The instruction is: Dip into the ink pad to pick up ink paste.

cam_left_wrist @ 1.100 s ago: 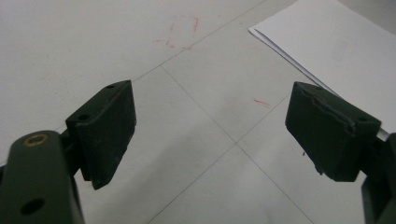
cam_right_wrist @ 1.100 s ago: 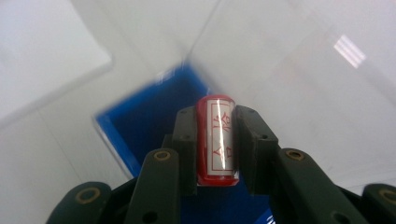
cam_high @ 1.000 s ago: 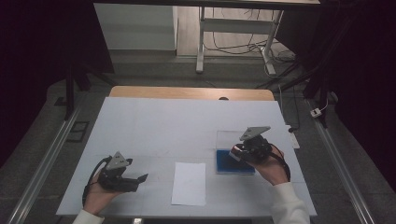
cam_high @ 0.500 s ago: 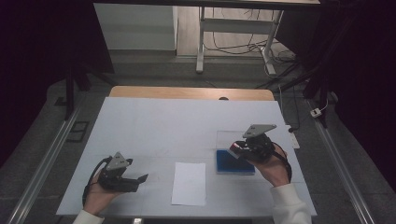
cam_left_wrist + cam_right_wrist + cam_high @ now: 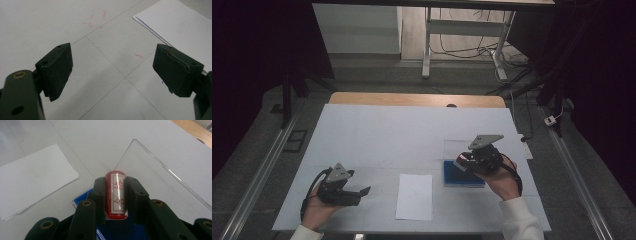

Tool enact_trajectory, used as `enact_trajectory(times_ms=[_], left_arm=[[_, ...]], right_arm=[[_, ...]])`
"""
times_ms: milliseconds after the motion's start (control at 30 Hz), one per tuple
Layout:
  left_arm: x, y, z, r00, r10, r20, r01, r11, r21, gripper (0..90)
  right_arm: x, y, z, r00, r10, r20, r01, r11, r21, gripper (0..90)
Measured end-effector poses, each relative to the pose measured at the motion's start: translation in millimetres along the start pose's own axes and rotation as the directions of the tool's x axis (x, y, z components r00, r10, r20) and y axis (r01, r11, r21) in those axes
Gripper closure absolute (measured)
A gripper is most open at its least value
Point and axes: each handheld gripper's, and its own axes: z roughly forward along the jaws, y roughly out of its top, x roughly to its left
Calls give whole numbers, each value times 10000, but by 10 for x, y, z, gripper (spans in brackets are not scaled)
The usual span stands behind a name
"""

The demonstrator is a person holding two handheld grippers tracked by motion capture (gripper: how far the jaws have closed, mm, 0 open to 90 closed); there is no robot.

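we hold red stamp (image 5: 115,195) clamped in right gripper (image 5: 115,197) jaws, blue ink pad (image 5: 462,176) below | left gripper (image 5: 115,72) jaws apart, empty | paper (image 5: 414,196) not yet stamped

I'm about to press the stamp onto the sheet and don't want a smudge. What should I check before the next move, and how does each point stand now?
1. Red stamp clamped in the right gripper: ok.
2. Stamp over the blue ink pad, clear lid open: ok.
3. Stamp face inked: cannot tell.
4. White paper sheet lying flat, nothing on it: ok.
5. Left gripper holding the sheet down: not ok, it is open over bare table beside the sheet.
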Motion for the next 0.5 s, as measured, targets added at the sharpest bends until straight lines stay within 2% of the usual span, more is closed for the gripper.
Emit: enact_trajectory(times_ms=[300, 500], left_arm=[[-2, -1, 6, 10000, 43, -16, -43, 10000, 51, 170], [-6, -2, 12, 10000, 54, -5, -54, 10000, 67, 171]], right_arm=[[-28, -58, 125, 9998, 85, 207, -97, 9982, 600, 704], [-26, -83, 213, 9999, -20, 151, 6, 9956, 936, 704]])
